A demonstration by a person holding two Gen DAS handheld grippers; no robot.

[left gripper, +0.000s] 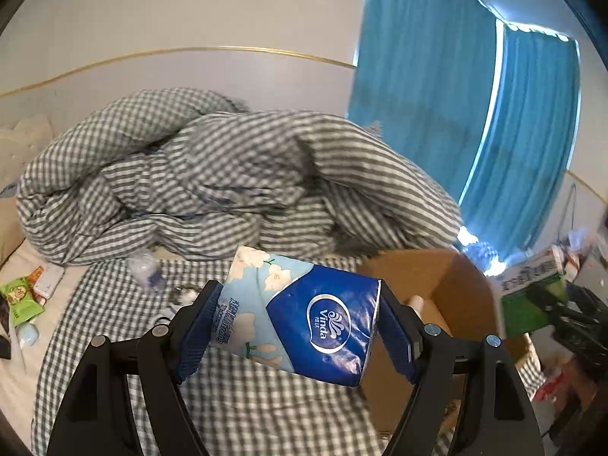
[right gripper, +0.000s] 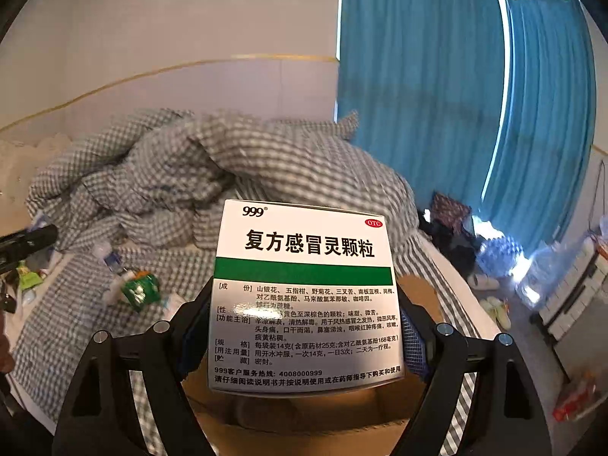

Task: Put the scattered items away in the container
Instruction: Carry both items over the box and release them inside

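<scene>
Cardboard box sits on the bed, below both loads: left gripper clamps tissue pack, right gripper clamps medicine box, carried above for dropping in.

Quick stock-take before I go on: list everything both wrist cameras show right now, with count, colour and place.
tissue pack: one, blue and white, held in the left tool.
medicine box: one, white with a green band, held in the right tool, above the cardboard box.
cardboard box: one, brown, open, on the bed's right side.
duvet: one, grey-white check, bunched at the back of the bed.
green packets: a few, at the bed's left edge.
small clear bottle: one, on the sheet before the duvet.
curtain: blue, right of the bed.
floor clutter: several items, too blurred to name.
left tool: black with blue pads, shut on the pack.
right tool: same, shut on the box.
</scene>
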